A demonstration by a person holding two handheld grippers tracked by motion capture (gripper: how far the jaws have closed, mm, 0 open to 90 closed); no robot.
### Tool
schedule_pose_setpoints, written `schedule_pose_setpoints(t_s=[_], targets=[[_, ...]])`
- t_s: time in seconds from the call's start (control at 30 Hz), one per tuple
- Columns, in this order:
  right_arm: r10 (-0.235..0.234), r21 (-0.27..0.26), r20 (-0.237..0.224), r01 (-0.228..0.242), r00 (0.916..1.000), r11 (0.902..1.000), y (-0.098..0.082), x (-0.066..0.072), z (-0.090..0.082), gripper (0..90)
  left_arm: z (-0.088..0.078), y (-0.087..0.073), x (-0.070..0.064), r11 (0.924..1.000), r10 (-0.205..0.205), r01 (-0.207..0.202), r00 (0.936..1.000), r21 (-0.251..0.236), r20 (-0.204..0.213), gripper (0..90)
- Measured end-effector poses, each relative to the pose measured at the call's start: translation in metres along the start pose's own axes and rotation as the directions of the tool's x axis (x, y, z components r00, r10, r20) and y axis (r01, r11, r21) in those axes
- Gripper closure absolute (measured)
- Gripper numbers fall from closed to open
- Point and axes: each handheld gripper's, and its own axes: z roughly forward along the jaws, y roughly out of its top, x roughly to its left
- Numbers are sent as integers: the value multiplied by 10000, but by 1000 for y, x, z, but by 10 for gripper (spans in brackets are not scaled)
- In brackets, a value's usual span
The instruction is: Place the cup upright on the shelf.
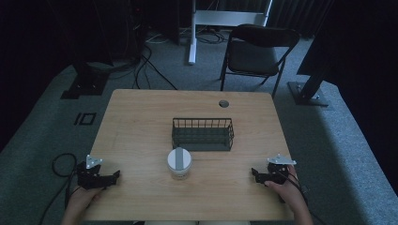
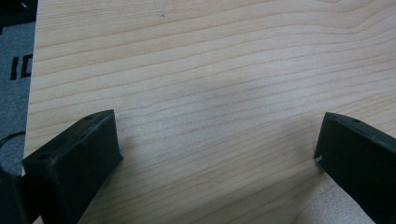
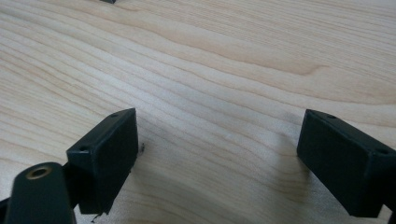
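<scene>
Wooden table (image 1: pixel 141 122), grey carpet (image 1: pixel 42 126), folding chair (image 1: pixel 256 51).

A white jar (image 1: pixel 179 164) with a grey lid stripe, a dark green wire basket (image 1: pixel 202 133), and a pale wood-grained table (image 1: pixel 141 122) are noted; gripper jaws are black.

on the tabletop (image 1: pixel 141 122) a wire basket (image 1: pixel 202 134) stands near the middle, with a lidded jar (image 1: pixel 179 163) just before it, nearer the person. the left gripper (image 1: pixel 114 176) rests at the near left edge, the right gripper (image 1: pixel 255 174) at the near right, well apart, with the jar between them. a folding chair (image 1: pixel 257 50) stands on the floor behind the tabletop.
</scene>
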Motion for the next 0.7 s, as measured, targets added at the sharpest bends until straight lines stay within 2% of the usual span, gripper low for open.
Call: schedule_pose_setpoints(t_s=[0.2, 0.27, 0.7], targets=[[-8, 20, -12, 8, 10000, 10000, 0, 0, 0, 115, 0, 0, 2, 9999, -102, 102, 9999, -20, -68, 7], [-8, 19, -14, 8, 10000, 10000, 0, 0, 0, 115, -1, -1, 2, 10000, 20, -20, 10000, -6, 21, 7], [-18, 7, -4, 18, 10000, 10000, 0, 0, 0, 115, -1, -1, 3, 10000, 93, -93, 9999, -17, 96, 6]])
